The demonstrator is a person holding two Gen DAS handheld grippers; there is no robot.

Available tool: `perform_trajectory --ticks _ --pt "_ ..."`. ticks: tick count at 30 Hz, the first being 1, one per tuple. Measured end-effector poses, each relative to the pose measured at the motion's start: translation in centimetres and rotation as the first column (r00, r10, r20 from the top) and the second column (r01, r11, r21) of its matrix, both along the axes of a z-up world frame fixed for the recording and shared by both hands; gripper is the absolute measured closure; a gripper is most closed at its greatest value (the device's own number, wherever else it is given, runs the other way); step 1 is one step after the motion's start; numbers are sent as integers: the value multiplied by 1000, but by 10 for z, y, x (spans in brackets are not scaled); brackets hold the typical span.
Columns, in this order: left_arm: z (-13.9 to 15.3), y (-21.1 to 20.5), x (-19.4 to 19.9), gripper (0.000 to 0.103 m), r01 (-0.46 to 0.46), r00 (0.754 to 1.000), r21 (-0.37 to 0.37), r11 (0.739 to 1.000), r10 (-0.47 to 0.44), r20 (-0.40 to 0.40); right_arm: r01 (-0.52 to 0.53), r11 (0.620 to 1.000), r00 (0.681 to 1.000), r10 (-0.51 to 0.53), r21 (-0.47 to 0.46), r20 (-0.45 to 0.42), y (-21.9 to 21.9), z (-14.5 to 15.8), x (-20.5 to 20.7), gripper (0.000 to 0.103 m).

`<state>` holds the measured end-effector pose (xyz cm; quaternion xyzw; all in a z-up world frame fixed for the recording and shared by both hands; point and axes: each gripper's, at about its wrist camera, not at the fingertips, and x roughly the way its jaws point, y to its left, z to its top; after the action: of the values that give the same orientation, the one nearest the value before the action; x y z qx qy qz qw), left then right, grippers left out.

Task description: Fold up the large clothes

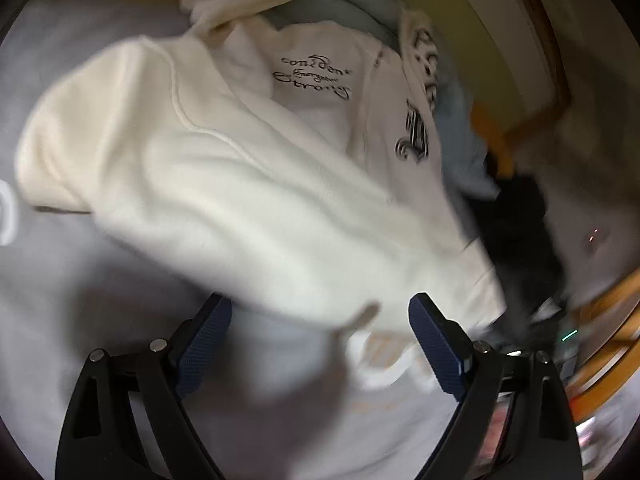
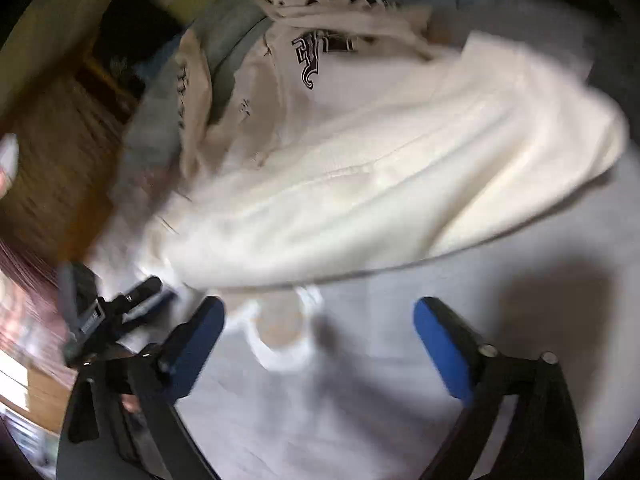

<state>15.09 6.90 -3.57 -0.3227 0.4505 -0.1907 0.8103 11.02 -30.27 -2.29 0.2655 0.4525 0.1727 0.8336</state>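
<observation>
A cream hoodie [image 1: 224, 168] with black lettering lies bunched and partly folded on a grey sheet [image 1: 52, 300]. It also shows in the right wrist view [image 2: 400, 184]. My left gripper [image 1: 320, 340] is open and empty just short of the hoodie's near edge. My right gripper [image 2: 320, 340] is open and empty over the grey sheet [image 2: 440, 360], below the hoodie. The left gripper [image 2: 112, 312] appears at the left of the right wrist view. Both views are blurred by motion.
A pale blue garment [image 1: 460, 148] and a black one [image 1: 520, 220] lie beyond the hoodie. A wooden frame [image 1: 608, 320] runs along the right. White print [image 2: 280, 332] marks the grey sheet. Wooden floor [image 2: 60, 152] lies left.
</observation>
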Motion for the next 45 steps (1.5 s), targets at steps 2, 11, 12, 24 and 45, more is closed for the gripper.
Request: perform_trajectory --ticks 2,11,12,24,45 --pt "-8 4 17 16 -54 998 -47 997 52 -33 43 998 999 -44 52 23 -2 -6 14 11" --pt "-3 -21 45 80 -263 964 250 932 244 106 310 947 945 -296 -83 142 -4 -13 59 41" --pt "2 -25 38 84 -264 962 271 926 234 140 333 935 938 -315 -124 142 -2 -11 60 50" --pt "52 -14 -82 88 -334 929 377 864 233 289 293 907 943 -223 -303 245 25 44 -31 93" --pt "34 19 -174 23 -499 855 468 729 325 405 358 846 933 -309 -396 184 17 20 -117 48"
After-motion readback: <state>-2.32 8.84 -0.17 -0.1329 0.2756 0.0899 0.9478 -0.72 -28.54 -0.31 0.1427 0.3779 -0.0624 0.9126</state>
